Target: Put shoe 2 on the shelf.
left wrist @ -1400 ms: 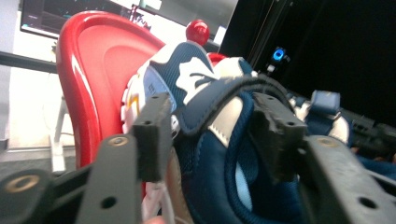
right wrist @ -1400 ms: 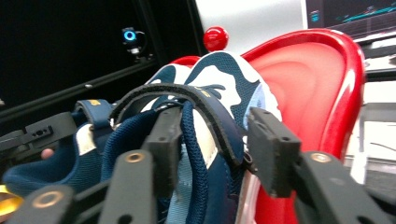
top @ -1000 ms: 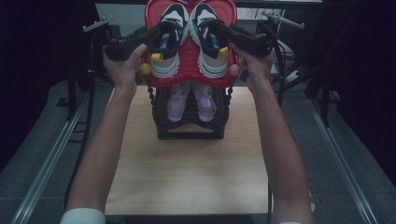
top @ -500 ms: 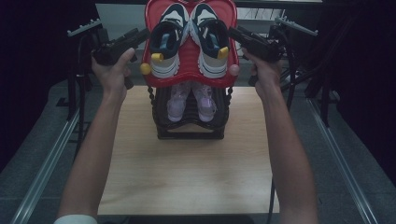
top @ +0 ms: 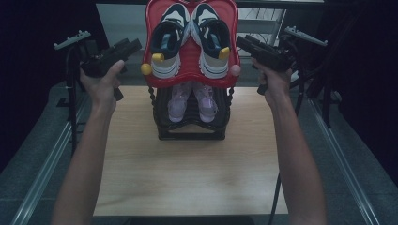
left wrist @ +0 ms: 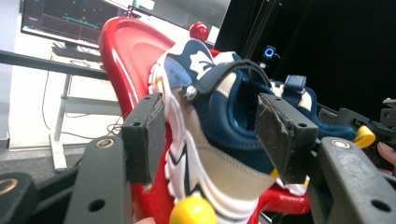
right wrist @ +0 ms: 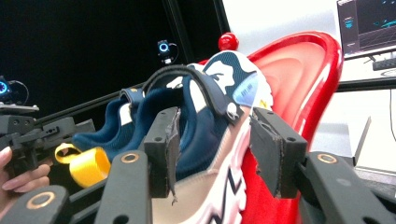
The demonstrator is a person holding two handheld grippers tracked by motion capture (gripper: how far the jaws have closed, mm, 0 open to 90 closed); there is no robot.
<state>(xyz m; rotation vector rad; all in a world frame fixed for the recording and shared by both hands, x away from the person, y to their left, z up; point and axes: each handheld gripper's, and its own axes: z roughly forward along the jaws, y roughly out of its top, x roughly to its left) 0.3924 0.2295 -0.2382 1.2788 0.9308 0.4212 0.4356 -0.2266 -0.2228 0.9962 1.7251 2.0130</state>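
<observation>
From above I see a purple pair (top: pixel 192 101) under the red tray (top: pixel 190 61), while both my grippers (left wrist: pixel 210 135) (right wrist: pixel 215 149) stand released beside blue sneakers (left wrist: pixel 219 107).

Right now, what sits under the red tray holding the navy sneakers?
Under the red tray a pair of pale purple shoes stands on the black rack. The tray covers their toe ends and the rack's upper part.

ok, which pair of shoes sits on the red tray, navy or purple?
The navy-and-white pair, on the red tray atop the rack. The purple pair sits on the black tier below.
</observation>
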